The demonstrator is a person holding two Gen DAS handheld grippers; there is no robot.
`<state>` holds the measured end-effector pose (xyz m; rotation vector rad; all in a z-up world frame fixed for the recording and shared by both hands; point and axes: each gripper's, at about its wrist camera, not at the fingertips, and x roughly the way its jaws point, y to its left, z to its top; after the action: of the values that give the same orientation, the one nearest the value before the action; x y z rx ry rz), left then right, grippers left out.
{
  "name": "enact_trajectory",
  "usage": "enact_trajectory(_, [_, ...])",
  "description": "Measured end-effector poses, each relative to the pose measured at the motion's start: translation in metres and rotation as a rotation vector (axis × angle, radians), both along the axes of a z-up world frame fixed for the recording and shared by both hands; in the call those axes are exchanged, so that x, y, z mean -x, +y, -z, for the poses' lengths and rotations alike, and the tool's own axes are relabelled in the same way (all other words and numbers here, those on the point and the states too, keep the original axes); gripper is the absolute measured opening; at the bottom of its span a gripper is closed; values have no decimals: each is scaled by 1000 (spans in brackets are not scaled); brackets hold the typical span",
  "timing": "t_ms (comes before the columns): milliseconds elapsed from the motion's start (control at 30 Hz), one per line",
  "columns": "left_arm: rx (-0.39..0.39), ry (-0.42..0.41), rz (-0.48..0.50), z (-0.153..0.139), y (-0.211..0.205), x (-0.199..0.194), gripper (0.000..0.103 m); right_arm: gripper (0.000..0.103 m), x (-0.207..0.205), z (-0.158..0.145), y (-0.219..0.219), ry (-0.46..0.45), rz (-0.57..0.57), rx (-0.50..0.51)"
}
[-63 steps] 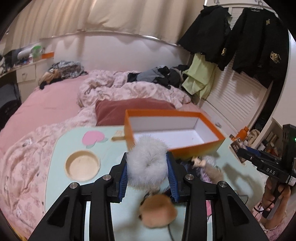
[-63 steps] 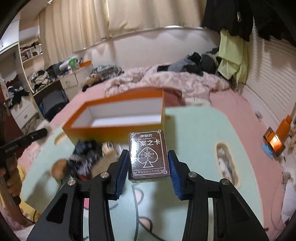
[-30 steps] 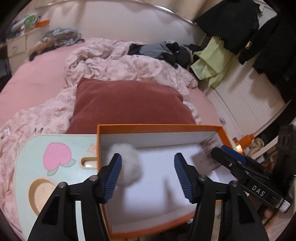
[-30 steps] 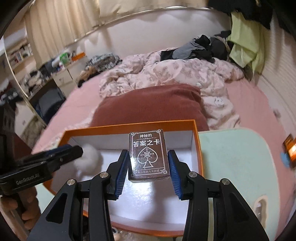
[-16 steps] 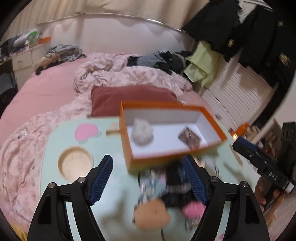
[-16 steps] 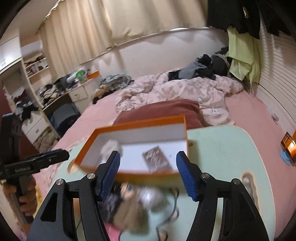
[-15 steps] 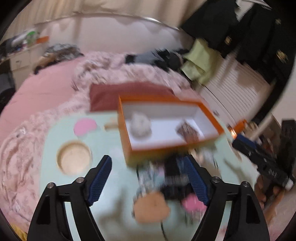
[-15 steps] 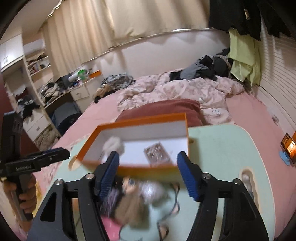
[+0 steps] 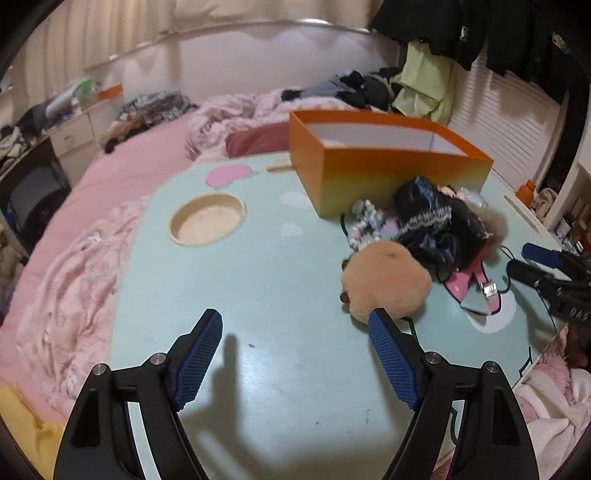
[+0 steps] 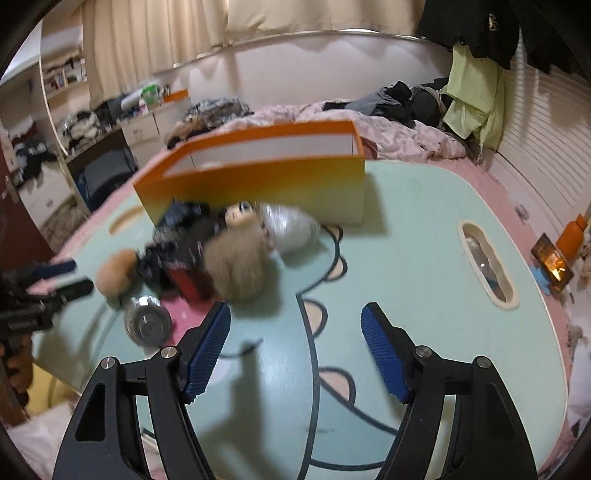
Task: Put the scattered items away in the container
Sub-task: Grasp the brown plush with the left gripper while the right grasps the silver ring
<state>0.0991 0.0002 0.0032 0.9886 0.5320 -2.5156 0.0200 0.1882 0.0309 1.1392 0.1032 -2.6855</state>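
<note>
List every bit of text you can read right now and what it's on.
"DAS", roughly, in white print on the black body of the right gripper, at the frame edge.
White print on the left gripper: too blurred to read.
Gold emblems on the black hanging jackets: too small to read.

Warm, dim indoor light is falling from overhead, throwing soft finger shadows onto the table [image 9: 258, 280] just ahead of the left gripper [image 9: 295, 354]. Fisheye bending and dark vignetting are curving both views at the edges. Motion blur is smearing the pile of items [image 10: 221, 254] ahead-left of the right gripper [image 10: 295, 343].
</note>
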Motion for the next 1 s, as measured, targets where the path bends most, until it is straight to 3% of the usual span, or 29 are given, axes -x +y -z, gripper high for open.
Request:
enact_trajectory(100, [13, -29, -10, 8, 2, 3, 85, 81, -2, 6, -6, 9, 1, -52])
enact_trajectory(167, [15, -42, -28, 10, 1, 3, 99, 87, -2, 8, -8, 15, 2, -83])
enact_trajectory(300, [-10, -50, -31, 13, -2, 2, 102, 100, -3, 12, -9, 20, 7, -100])
enact_trajectory(633, [-13, -50, -37, 15, -1, 3, 103, 102, -7, 13, -9, 34, -11, -105])
enact_trajectory(800, [-25, -62, -133, 15, -3, -6, 103, 102, -9, 13, -10, 42, -7, -98])
enact_trajectory(933, [-41, -57, -181, 17, -10, -13, 103, 102, -22, -1, -17, 126, -67, -66])
enact_trajectory(1000, [-90, -6, -173, 15, -16, -19, 102, 102, -28, -12, -27, 169, -137, -58])
